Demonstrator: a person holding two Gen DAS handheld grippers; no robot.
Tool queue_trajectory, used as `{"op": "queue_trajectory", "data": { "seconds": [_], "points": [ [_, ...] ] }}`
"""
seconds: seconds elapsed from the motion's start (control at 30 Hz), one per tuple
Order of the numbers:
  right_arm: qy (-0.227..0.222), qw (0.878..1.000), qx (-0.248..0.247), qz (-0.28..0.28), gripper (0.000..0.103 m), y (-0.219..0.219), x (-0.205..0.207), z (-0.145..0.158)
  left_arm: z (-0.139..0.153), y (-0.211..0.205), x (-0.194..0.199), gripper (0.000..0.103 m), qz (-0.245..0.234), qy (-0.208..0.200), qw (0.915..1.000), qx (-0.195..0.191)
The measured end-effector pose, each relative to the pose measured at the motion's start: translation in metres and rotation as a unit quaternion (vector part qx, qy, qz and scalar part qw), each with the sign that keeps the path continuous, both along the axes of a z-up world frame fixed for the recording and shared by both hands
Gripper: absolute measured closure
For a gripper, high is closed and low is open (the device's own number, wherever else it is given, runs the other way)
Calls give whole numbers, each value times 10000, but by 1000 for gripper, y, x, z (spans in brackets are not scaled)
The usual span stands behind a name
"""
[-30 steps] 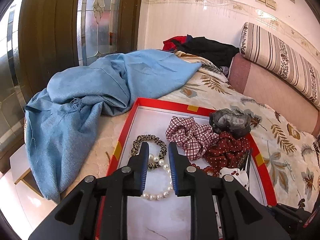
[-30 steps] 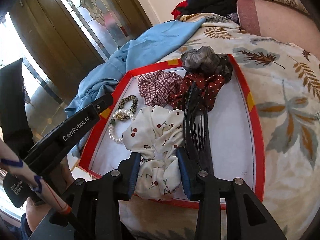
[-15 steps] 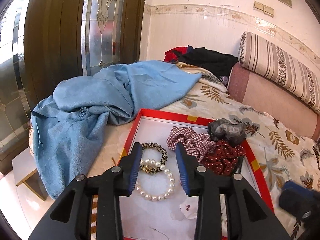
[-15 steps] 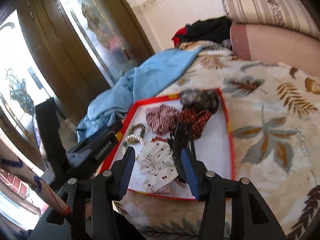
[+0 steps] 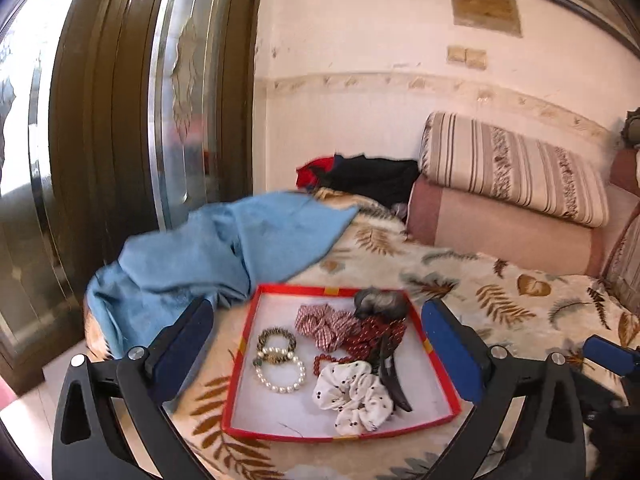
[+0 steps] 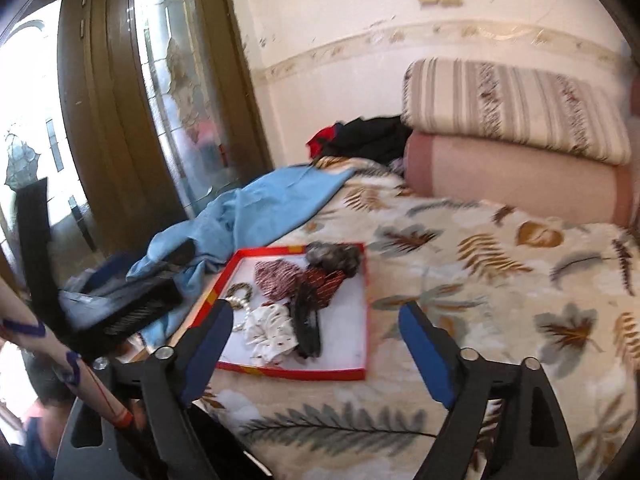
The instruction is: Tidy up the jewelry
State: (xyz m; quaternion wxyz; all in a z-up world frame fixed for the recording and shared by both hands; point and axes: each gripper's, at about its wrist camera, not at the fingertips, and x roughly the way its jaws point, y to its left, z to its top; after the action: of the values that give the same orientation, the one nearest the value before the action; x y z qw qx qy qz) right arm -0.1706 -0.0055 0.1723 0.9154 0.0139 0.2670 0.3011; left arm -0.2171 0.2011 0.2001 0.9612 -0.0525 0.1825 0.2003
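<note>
With both claws, left claw (image 5: 318, 344) and right claw (image 6: 316, 338), hanging wide open and empty, the pearl bracelet (image 5: 281, 374) is lying tangled against neighbours in the red tray (image 5: 236, 396) on the bed, risking snagging.

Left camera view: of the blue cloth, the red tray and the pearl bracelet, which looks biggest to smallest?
1. Blue cloth, though similar in spread to the tray.
2. Red tray.
3. Pearl bracelet, clearly smallest.
</note>
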Motion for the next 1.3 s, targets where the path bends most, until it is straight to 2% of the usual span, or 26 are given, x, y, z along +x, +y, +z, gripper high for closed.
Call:
{"op": "queue_trajectory", "data": {
  "seconds": [0.07, 0.17, 0.3, 0.6, 1.3],
  "points": [
    [-55, 10000, 34, -32, 11, -7, -6, 5, 12, -9, -8, 0, 244, 46, 9996, 110],
    [-82, 9999, 89, 12, 11, -13, -12, 9, 19, -16, -11, 0, 880, 448, 9947, 291],
    [-190, 9998, 89, 22, 11, -18, -20, 13, 19, -22, -20, 0, 975, 435, 9933, 453],
    [-180, 9998, 26, 115, 11, -15, -26, 10, 20, -20, -22, 0, 1082, 445, 9919, 492],
    [-195, 9991, -274, 240, 11, 5, -28, 5, 9, 2, -15, 0, 1255, 634, 9892, 404]
  ]
}}
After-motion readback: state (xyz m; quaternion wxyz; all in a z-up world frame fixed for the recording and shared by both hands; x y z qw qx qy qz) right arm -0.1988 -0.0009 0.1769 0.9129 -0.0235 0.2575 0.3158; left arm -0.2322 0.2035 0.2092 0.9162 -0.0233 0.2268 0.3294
